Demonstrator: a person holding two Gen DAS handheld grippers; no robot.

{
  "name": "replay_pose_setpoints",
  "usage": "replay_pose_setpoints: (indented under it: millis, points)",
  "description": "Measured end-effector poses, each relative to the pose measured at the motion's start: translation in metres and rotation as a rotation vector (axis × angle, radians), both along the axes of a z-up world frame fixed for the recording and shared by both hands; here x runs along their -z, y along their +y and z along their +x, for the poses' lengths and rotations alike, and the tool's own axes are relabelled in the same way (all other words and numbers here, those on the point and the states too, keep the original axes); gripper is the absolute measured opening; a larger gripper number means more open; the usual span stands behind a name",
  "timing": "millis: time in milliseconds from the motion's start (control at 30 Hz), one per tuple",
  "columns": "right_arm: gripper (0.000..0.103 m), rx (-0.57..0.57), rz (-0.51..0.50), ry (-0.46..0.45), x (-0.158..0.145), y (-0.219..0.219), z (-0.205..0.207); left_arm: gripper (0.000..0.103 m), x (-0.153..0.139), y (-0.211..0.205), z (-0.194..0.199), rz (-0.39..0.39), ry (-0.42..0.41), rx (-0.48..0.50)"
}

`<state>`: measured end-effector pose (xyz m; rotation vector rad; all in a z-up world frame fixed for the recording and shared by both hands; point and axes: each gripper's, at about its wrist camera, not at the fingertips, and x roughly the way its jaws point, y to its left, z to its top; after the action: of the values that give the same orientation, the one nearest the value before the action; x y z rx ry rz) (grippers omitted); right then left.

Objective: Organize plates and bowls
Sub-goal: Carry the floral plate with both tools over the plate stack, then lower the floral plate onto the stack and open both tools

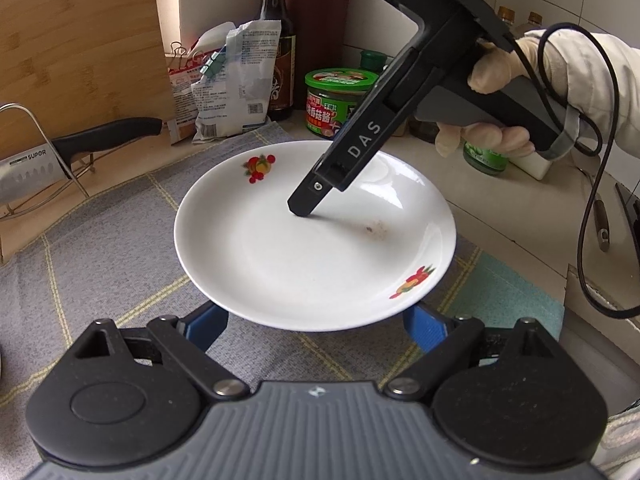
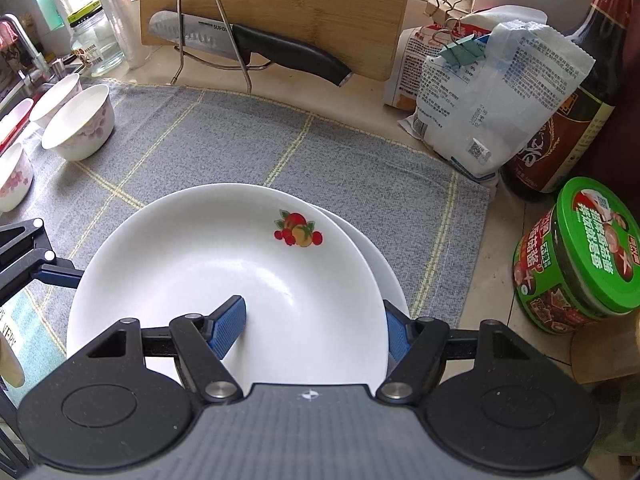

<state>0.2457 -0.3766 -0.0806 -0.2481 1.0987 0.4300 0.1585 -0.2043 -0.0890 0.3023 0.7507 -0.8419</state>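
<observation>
A white plate with fruit decals lies offset on a second white plate, over a grey checked cloth. My right gripper straddles the upper plate's rim. One blue pad rests inside the plate and the other sits just outside the rim; I see no pinch. From the left wrist view, one black finger touches the plate's inside. My left gripper stands wide open at the plate's near edge, fingertips hidden under the rim. Three floral bowls stand at the cloth's left end.
A knife lies in a wire rack against a bamboo board. Clipped bags, a dark sauce bottle and a green-lidded jar crowd the right. A gloved hand and cable are at the right.
</observation>
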Motion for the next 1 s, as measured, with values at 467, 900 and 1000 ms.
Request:
replay_pose_setpoints:
  millis: [467,900,1000]
  points:
    - [0.097,0.006,-0.061,0.068,0.007,0.017,0.006,0.094,-0.003,0.003,-0.001,-0.008,-0.006,0.01]
    - [0.102,-0.004,-0.123,0.107,0.011,0.025,0.006,0.094,-0.004,0.005,0.002,-0.014,-0.002,0.018]
    - [0.103,0.005,-0.135,0.128,0.012,0.026,0.007,0.094,-0.003,0.004,0.003,-0.014,-0.001,0.018]
